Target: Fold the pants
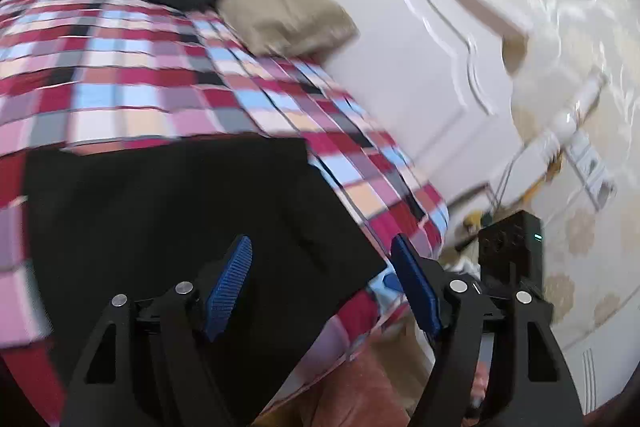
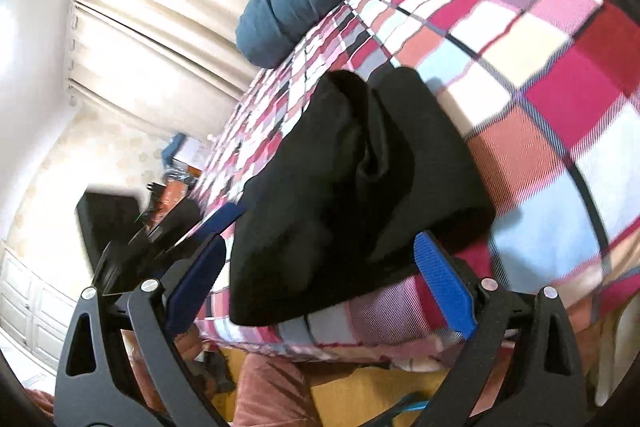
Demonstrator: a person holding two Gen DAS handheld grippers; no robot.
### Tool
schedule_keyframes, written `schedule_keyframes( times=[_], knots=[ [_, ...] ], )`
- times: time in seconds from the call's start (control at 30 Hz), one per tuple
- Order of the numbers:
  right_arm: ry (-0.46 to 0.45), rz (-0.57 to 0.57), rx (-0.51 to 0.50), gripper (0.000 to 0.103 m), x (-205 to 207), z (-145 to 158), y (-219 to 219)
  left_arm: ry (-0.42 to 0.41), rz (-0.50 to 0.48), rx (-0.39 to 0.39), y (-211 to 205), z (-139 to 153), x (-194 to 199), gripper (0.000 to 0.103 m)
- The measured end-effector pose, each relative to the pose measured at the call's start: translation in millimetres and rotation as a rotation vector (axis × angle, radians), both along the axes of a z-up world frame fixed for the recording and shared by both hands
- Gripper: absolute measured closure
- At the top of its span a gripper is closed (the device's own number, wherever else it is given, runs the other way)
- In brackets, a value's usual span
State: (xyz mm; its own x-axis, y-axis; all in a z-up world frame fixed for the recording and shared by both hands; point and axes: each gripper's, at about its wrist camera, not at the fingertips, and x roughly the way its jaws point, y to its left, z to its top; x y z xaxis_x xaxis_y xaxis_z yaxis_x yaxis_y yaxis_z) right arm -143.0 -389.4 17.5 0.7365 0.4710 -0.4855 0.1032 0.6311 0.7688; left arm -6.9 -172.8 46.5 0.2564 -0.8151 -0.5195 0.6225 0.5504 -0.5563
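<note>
Pants (image 1: 168, 211), black, lie folded on the checked bedspread (image 1: 140, 75) near the bed's edge; the left gripper (image 1: 320, 283) hovers above, released. Seen from the right wrist, the right gripper (image 2: 320, 283) gapes empty beside the bunched pants (image 2: 352, 187).

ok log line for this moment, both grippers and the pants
left gripper: open, empty | right gripper: open, empty | black pants: folded on checked bedspread
</note>
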Motion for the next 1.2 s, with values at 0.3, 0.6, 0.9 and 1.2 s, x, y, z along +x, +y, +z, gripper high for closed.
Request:
schedule_keyframes(
  times=[0.3, 0.6, 0.9, 1.2],
  knots=[
    [0.092, -0.025, -0.086, 0.008, 56.9, -4.2, -10.9, 0.128, 0.291, -0.047, 118.4, -39.6, 14.5, 0.028],
    [0.209, 0.031, -0.187, 0.089, 87.3, -17.7, 4.2, 0.226, 0.353, -0.089, 143.7, -72.2, 20.4, 0.028],
    [0.105, -0.017, -0.248, 0.095, 61.9, 18.5, 2.3, 0.287, 0.342, -0.126, 144.6, -84.2, 18.1, 0.028],
    [0.168, -0.087, -0.149, 0.093, 49.6, -29.0, -37.0, 0.345, 0.313, -0.132, 130.5, -97.2, 18.4, 0.028]
  ],
)
